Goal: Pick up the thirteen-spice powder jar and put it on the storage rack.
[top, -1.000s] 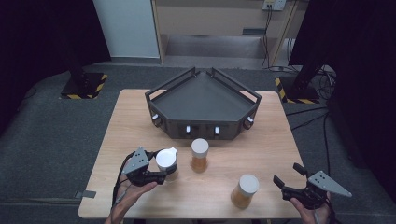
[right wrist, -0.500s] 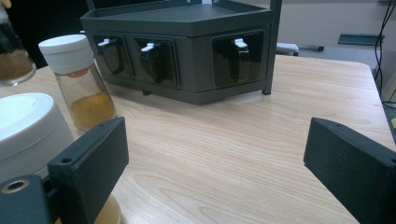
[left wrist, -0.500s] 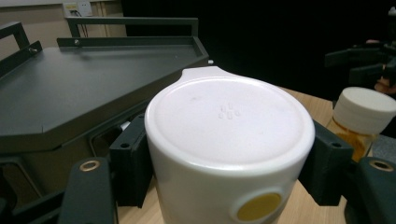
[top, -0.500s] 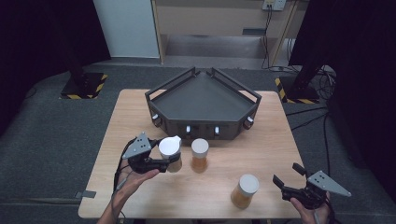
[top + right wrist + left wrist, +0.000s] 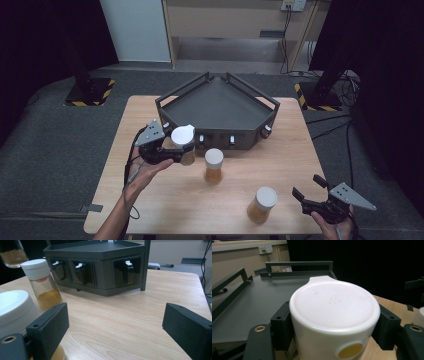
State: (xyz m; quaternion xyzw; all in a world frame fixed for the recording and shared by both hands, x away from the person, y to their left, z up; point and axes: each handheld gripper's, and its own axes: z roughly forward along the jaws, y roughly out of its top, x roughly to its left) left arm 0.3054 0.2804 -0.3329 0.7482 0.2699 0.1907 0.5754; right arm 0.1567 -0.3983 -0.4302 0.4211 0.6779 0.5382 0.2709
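Note:
My left gripper (image 5: 181, 153) is shut on a white-capped spice jar (image 5: 183, 143), held off the table just in front of the dark rack (image 5: 218, 107) at its left front corner. In the left gripper view the jar's white cap (image 5: 334, 305) sits between the black jaws, with the rack's flat top (image 5: 249, 302) behind it. A second jar (image 5: 213, 165) with amber powder stands mid-table. A third jar (image 5: 262, 204) stands near the front edge, left of my open right gripper (image 5: 310, 192). In the right gripper view that jar (image 5: 12, 307) is beside the left jaw, outside the open gap (image 5: 117, 327).
The wooden table (image 5: 295, 155) has free surface right of the rack and between the jars. The rack's front face carries small drawer-like slots (image 5: 82, 271). Dark floor and cables surround the table.
The left gripper has carried its jar up and toward the rack's left front corner. The right gripper and the two standing jars have stayed put.

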